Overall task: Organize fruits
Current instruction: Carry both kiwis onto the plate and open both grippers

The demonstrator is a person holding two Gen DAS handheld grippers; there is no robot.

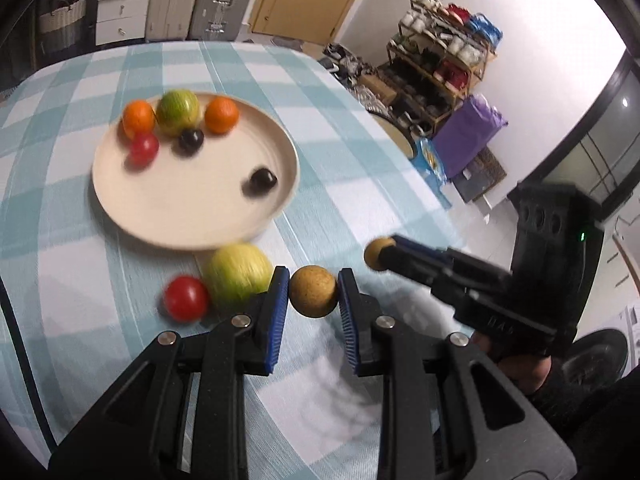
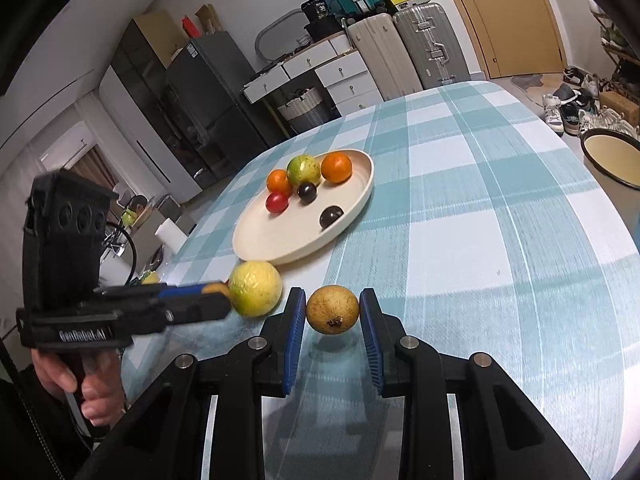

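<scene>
A cream plate [image 1: 168, 216] [image 2: 260, 240] on the checked tablecloth holds two oranges, a green-red fruit, a red tomato and two dark plums. My left gripper [image 1: 313, 290] is shut on a small brown round fruit [image 1: 313, 291]; it also shows in the right wrist view [image 2: 218, 294]. My right gripper [image 2: 333, 309] is shut on another brown fruit [image 2: 333, 309], lifted above its shadow, and shows in the left wrist view [image 1: 380, 254]. A yellow-green fruit [image 1: 238, 272] [image 2: 256, 288] and a red tomato [image 1: 186, 298] lie on the cloth just before the plate.
The table's right edge [image 1: 380, 120] drops off to a shoe rack [image 1: 444, 60] and floor clutter. In the right wrist view a round basin [image 2: 612, 156] sits beyond the table's right edge, with suitcases [image 2: 400, 52] and drawers behind the table.
</scene>
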